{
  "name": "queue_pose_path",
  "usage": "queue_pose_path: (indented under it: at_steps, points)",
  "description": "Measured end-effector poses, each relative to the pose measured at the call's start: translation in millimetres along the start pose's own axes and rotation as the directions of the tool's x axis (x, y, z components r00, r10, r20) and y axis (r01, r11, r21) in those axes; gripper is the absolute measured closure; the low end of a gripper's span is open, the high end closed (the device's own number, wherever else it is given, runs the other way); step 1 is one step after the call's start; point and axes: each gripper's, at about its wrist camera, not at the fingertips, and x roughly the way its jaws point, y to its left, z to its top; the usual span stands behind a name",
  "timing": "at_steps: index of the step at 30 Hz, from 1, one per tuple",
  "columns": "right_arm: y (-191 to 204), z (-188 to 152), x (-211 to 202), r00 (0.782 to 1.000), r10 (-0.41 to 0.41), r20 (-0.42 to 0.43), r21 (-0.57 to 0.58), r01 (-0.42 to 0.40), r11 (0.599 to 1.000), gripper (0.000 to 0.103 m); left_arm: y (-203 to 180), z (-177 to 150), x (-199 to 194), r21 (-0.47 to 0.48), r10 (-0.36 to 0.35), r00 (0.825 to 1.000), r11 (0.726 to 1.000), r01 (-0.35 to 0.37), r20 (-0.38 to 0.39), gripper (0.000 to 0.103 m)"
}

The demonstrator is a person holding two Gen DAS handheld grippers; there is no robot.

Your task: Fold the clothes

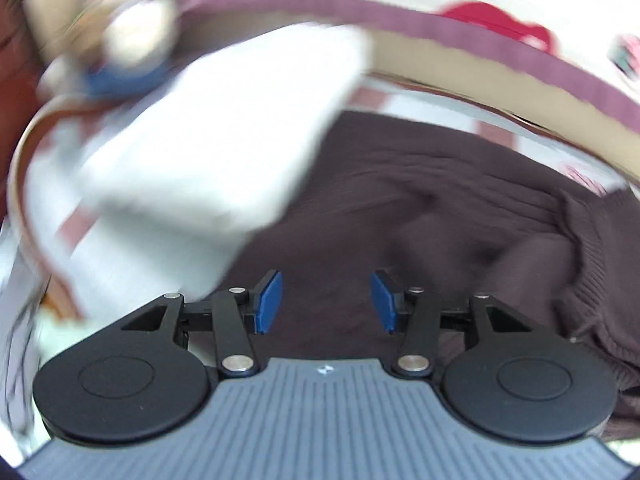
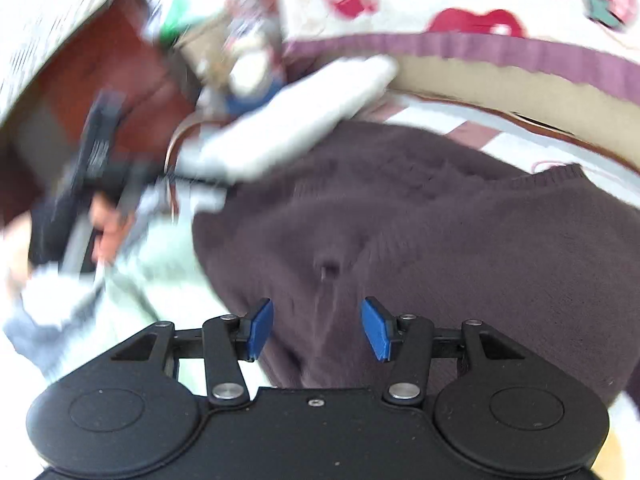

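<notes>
A dark brown knitted sweater (image 1: 420,200) lies spread and rumpled on the bed, filling the middle of both views (image 2: 440,220). My left gripper (image 1: 326,302) hovers over it, open, with only sweater fabric showing in the gap between its blue pads (image 1: 270,302). My right gripper (image 2: 318,330) is also open above the sweater, and its pads grip nothing. A white folded cloth (image 1: 224,140) lies blurred at the sweater's far left edge (image 2: 296,120). In the right wrist view a hand (image 2: 108,224) holds the other gripper's dark body at the left, blurred.
A cream blanket with red patterns and a purple border (image 1: 480,40) runs along the far side (image 2: 480,52). A pale green garment (image 2: 160,264) lies left of the sweater. Blurred clutter (image 2: 248,60) and a red-brown surface (image 2: 100,80) sit at the upper left.
</notes>
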Motion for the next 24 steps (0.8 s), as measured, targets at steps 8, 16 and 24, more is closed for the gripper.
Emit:
queue_pose_path:
  at_steps: [8, 16, 24]
  points:
    - [3.6, -0.5, 18.0, 0.910, -0.407, 0.081, -0.109, 0.414, 0.904, 0.037, 37.1, -21.0, 3.9, -0.159, -0.151, 0.988, 0.976, 0.146, -0.020, 0.041]
    - [-8.9, -2.1, 8.8, 0.908, -0.408, 0.091, -0.039, 0.413, 0.910, 0.037, 27.5, -35.1, 29.1, -0.217, -0.097, 0.983, 0.974, 0.062, -0.156, 0.039]
    - [-2.9, -2.7, 4.0, 0.937, -0.340, 0.081, -0.016, 0.342, 0.940, 0.037, 5.6, -28.0, -6.8, -0.073, 0.080, 0.987, 0.993, -0.090, -0.139, 0.034]
